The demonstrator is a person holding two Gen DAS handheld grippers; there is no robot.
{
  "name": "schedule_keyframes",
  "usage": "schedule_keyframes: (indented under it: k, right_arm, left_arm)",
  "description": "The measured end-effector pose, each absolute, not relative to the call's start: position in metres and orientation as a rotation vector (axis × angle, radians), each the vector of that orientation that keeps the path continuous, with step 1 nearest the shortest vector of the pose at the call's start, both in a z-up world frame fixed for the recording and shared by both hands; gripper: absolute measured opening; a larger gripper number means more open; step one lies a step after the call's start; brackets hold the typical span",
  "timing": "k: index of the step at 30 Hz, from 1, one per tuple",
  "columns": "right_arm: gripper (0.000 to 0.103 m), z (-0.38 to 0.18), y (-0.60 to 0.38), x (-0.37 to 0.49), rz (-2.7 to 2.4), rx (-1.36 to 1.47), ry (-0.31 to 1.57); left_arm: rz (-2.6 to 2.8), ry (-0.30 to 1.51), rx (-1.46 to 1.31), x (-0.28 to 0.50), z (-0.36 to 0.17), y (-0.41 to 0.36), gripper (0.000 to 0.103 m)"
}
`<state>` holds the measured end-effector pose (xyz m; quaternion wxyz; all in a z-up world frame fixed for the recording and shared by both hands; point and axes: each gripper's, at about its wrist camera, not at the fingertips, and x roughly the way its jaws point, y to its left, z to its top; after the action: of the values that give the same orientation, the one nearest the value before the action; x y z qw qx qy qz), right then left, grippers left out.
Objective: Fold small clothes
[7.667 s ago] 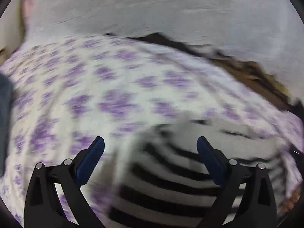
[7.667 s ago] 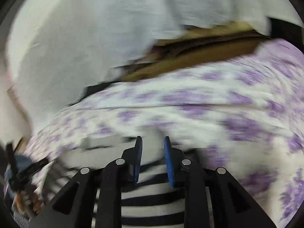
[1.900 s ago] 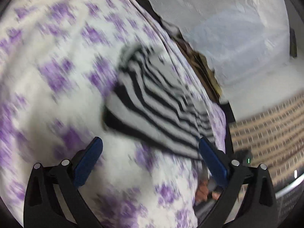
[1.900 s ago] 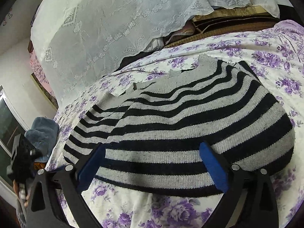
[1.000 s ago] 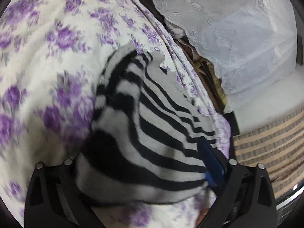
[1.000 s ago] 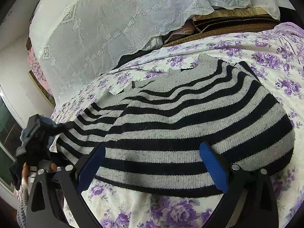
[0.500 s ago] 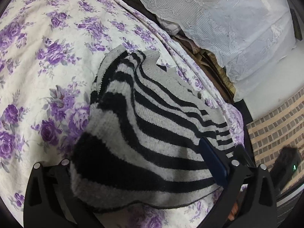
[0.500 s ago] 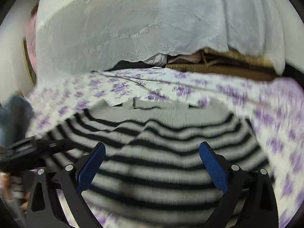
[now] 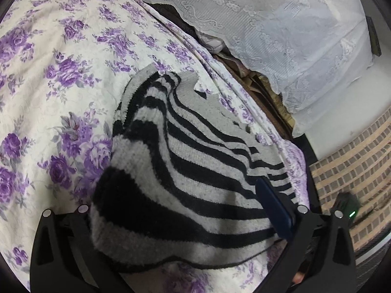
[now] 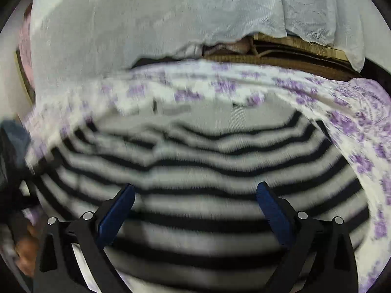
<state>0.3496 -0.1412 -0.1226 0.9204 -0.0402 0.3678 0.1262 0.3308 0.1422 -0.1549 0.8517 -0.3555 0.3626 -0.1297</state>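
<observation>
A grey sweater with black stripes (image 9: 185,171) lies on a bed sheet with purple flowers (image 9: 61,73). My left gripper (image 9: 190,210) is open at the sweater's near edge; a fold of the knit bulges between its jaws and hides the left pad, while the right fingertip (image 9: 273,205) lies on the cloth. In the right wrist view, which is blurred, my right gripper (image 10: 195,207) is open low over the middle of the sweater (image 10: 207,161), its blue pads (image 10: 117,210) wide apart.
A white lace cloth (image 9: 281,29) hangs over stacked brown items (image 10: 281,51) behind the bed. A brick-patterned floor (image 9: 349,161) lies past the bed's right edge. A blue-grey garment (image 10: 14,131) sits at the far left of the right wrist view.
My left gripper has come up to the sweater's edge and the knit has bunched between its jaws. My right gripper has moved forward and down over the sweater.
</observation>
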Motion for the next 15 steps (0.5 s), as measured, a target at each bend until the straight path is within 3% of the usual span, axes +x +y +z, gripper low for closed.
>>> schedule_keyframes:
  k: [4,9,11,15]
  right_arm:
    - [0.100,-0.126,-0.139,0.346,0.259,-0.105,0.769]
    - [0.099,-0.121,-0.156,0.339,0.277,0.011,0.712]
    - [0.099,-0.115,-0.176,0.329,0.255,0.108,0.647]
    - [0.100,-0.124,-0.182,0.330,0.230,0.112,0.717]
  left_arm:
    - [-0.260,0.770,-0.750,0.330,-0.156,0.143,0.089]
    - [-0.204,0.791,-0.743,0.331,-0.161,0.149,0.052]
    - [-0.196,0.799,-0.768,0.331,-0.165,0.155,0.042]
    - [-0.204,0.797,-0.805,0.331,-0.168,0.162,0.035]
